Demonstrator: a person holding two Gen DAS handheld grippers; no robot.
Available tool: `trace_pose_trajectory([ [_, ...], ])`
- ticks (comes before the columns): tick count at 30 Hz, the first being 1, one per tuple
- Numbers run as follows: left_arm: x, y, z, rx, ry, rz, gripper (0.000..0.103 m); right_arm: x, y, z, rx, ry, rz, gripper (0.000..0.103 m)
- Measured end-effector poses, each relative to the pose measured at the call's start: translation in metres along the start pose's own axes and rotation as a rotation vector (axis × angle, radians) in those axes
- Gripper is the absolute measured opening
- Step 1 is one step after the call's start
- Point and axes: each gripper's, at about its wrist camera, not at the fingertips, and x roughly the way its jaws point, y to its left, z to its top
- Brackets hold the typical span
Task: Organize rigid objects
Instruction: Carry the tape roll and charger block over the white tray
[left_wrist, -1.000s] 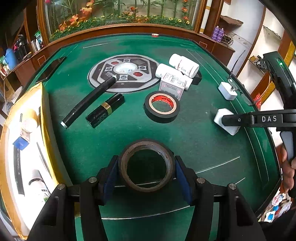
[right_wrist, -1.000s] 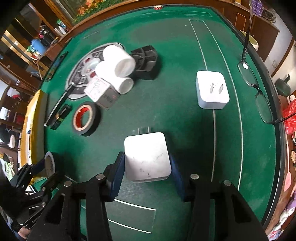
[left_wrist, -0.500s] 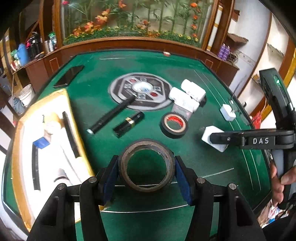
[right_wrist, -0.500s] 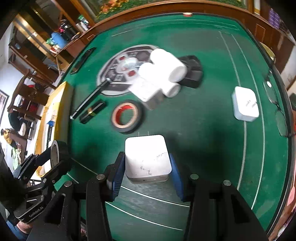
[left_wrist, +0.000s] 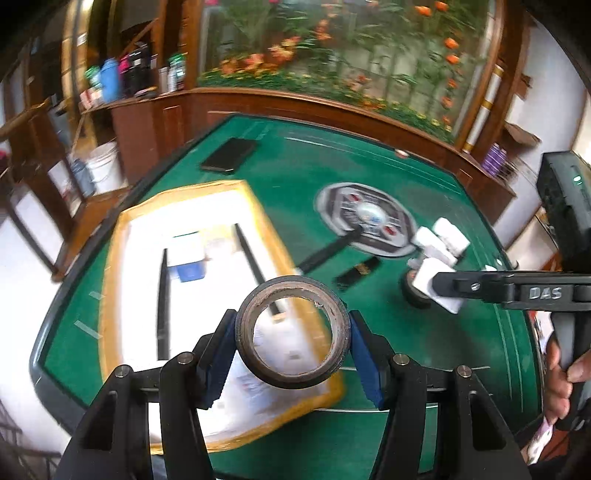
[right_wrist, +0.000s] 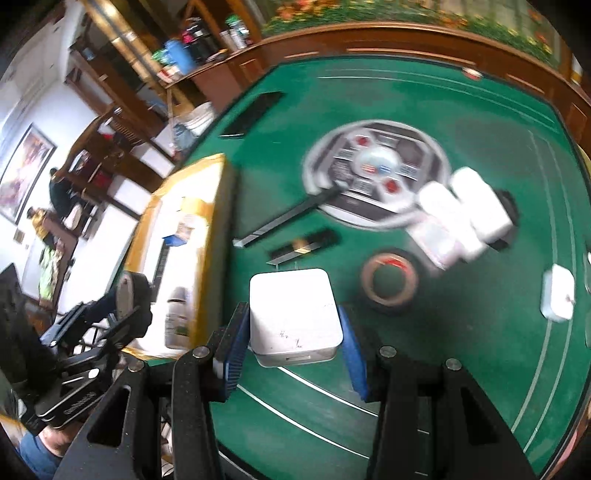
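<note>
Readable in the left wrist view: "DAS", in pale raised letters on the black arm of the right gripper. Print on the white boxes, on the round emblem of the worktop and on the left gripper body too blurred to make out.

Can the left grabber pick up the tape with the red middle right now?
Probably not. The left gripper is already shut on the dark tape roll, held up over the yellow-rimmed box. The red-core tape lies far off, nearer the right gripper.
</note>
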Motion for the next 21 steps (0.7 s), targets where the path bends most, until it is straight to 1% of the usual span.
trace_pose_trajectory([
  [6, 0.006, 0.041, -0.012, -0.066, 0.031, 0.047, 0.062, 0.019, 0.058, 0.015, -0.093, 0.029, 0.064, 0.046],
  [10, 0.017, 0.060, -0.020, -0.097, 0.068, 0.052, 0.062, 0.041, 0.100, 0.023, -0.156, 0.062, 0.092, 0.046],
  [13, 0.025, 0.068, -0.021, -0.098, 0.093, 0.047, 0.062, 0.061, 0.126, 0.029, -0.195, 0.093, 0.091, 0.046],
  [17, 0.034, 0.075, -0.025, -0.091, 0.120, 0.026, 0.062, 0.090, 0.148, 0.034, -0.212, 0.140, 0.087, 0.046],
  [21, 0.042, 0.077, -0.028, -0.080, 0.145, 0.015, 0.062, 0.117, 0.158, 0.038, -0.209, 0.173, 0.069, 0.046],
])
